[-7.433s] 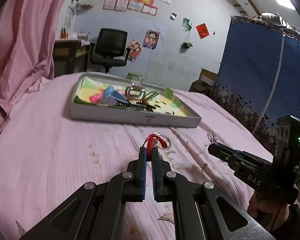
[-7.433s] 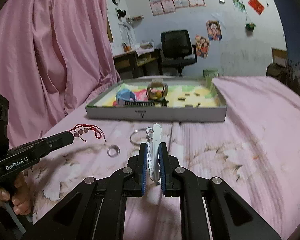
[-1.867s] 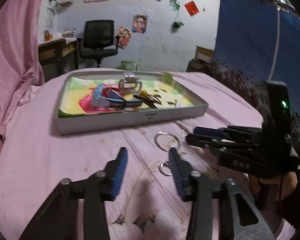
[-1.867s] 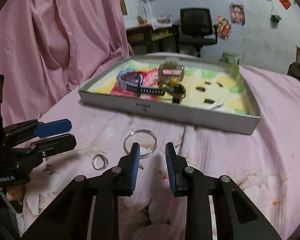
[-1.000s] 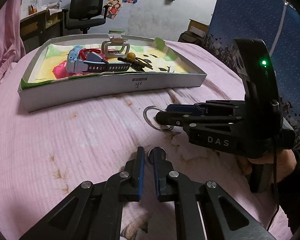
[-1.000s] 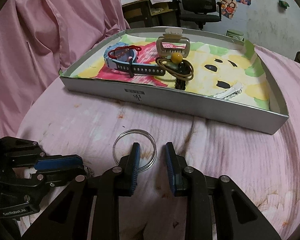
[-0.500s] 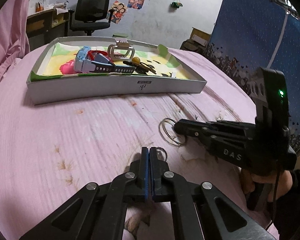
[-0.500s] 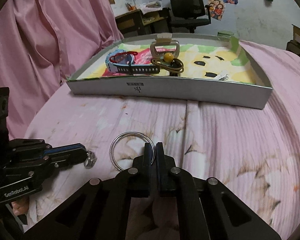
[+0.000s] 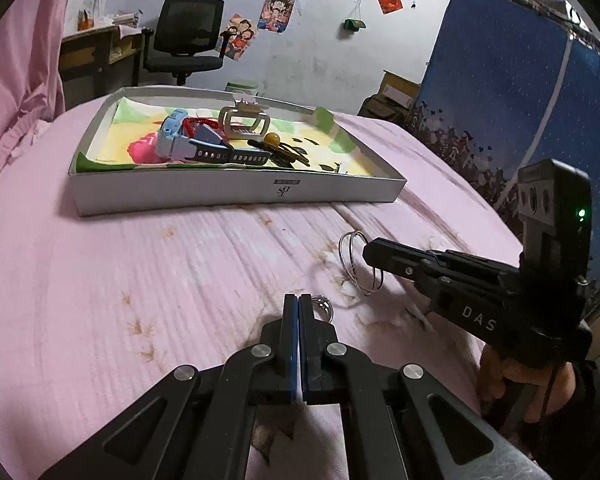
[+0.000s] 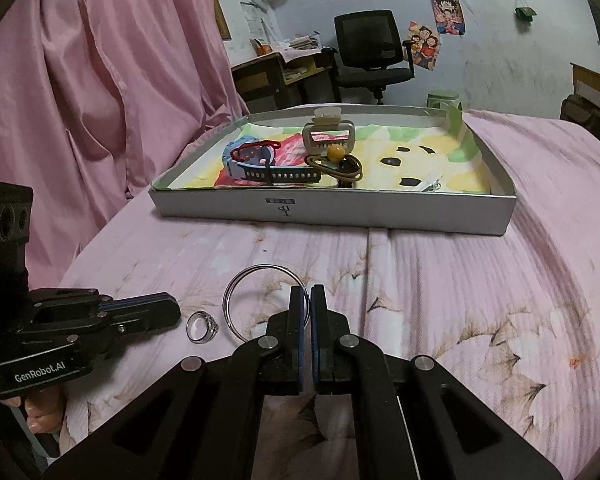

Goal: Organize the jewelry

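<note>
While my right gripper (image 10: 310, 294) stays clamped on the silver bangle (image 9: 358, 265), now lifted upright off the pink bedspread (image 9: 120, 272), my left gripper (image 9: 299, 304) stays closed; ring (image 10: 202, 327) beside its tip, grip unclear. Labels: "DAS", "GenRobot.AI".

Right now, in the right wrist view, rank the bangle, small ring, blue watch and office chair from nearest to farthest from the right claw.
1. Bangle: pinched at the tips of the right claw.
2. Small ring: on the bedspread, just left, by the left claw.
3. Blue watch: in the tray ahead, left side.
4. Office chair: by the back wall.
</note>
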{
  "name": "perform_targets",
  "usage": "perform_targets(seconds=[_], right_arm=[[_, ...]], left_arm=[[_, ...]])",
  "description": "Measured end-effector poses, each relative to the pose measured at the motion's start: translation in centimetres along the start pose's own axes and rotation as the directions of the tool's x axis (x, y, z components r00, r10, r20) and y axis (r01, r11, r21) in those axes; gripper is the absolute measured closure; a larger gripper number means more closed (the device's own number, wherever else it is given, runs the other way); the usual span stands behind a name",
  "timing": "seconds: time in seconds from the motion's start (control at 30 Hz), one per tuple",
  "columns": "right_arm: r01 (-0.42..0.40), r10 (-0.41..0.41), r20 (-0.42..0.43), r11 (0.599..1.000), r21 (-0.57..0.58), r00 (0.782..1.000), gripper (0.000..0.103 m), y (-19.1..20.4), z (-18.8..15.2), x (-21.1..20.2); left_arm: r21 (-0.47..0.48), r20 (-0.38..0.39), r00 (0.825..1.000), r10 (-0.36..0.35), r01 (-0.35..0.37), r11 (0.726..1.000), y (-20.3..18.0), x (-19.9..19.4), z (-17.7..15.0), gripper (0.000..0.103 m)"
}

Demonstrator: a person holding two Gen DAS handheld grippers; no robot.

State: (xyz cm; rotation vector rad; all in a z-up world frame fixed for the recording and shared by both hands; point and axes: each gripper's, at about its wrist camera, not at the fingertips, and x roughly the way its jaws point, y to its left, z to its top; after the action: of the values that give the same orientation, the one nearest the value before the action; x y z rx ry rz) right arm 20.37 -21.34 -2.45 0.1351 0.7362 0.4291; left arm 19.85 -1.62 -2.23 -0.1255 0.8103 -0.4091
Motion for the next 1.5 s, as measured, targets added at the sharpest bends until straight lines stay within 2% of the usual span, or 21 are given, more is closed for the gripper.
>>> perform_targets(seconds=[0.3, 0.37, 0.5, 0.9, 1.03, 1.23, 1.37, 1.5], right_arm=[[-0.002, 0.002, 0.000, 0.999, 0.051, 1.000, 0.100, -1.0, -0.2, 0.2], [-0.003, 0.003, -0.001, 0.998, 0.066, 1.000, 0.100, -1.3, -0.2, 0.3], [-0.006, 0.006, -0.003, 0.996, 0.085, 1.000, 0.100, -1.5, -0.3, 0.5], [-0.004, 0.006, -0.020, 0.996, 0.091, 1.000, 0.100, -1.6, -0.2, 1.0], [-0.005, 0.006, -0.017, 0.996, 0.094, 1.000, 0.100, -1.7, -0.2, 1.0], [-0.008, 0.005, 0.026, 0.995, 0.103, 1.000, 0.100, -1.9, 0.3, 0.3], [-0.012, 0.001, 0.092, 0.993, 0.115, 0.996, 0.100, -2.0, 1.4, -0.3], [-0.002, -0.017, 0.174, 0.994, 0.111, 0.985, 0.100, -1.8, 2.9, -0.8]], left_arm=[[0.020, -0.059, 0.998, -0.010, 0.011, 1.000, -0.3, 1.0, 0.0, 0.099], [0.025, -0.063, 0.998, -0.017, 0.018, 1.000, -0.4, 1.0, 0.0, 0.096], [0.035, -0.062, 0.998, -0.033, 0.035, 0.999, -0.6, 0.8, -0.1, 0.082], [0.131, -0.139, 0.990, 0.035, -0.017, 0.991, -2.4, 2.6, 0.0, 0.081], [0.163, -0.139, 0.988, 0.063, -0.040, 0.986, -2.9, 2.8, -0.1, 0.083], [0.162, -0.080, 0.994, 0.078, -0.064, 0.985, -3.0, 1.6, 0.1, 0.083], [0.098, 0.025, 0.995, 0.094, -0.096, 0.991, -1.9, -0.1, 1.4, 0.083], [0.042, 0.135, 0.981, 0.142, -0.149, 0.988, -0.6, -1.6, 3.1, 0.083]])
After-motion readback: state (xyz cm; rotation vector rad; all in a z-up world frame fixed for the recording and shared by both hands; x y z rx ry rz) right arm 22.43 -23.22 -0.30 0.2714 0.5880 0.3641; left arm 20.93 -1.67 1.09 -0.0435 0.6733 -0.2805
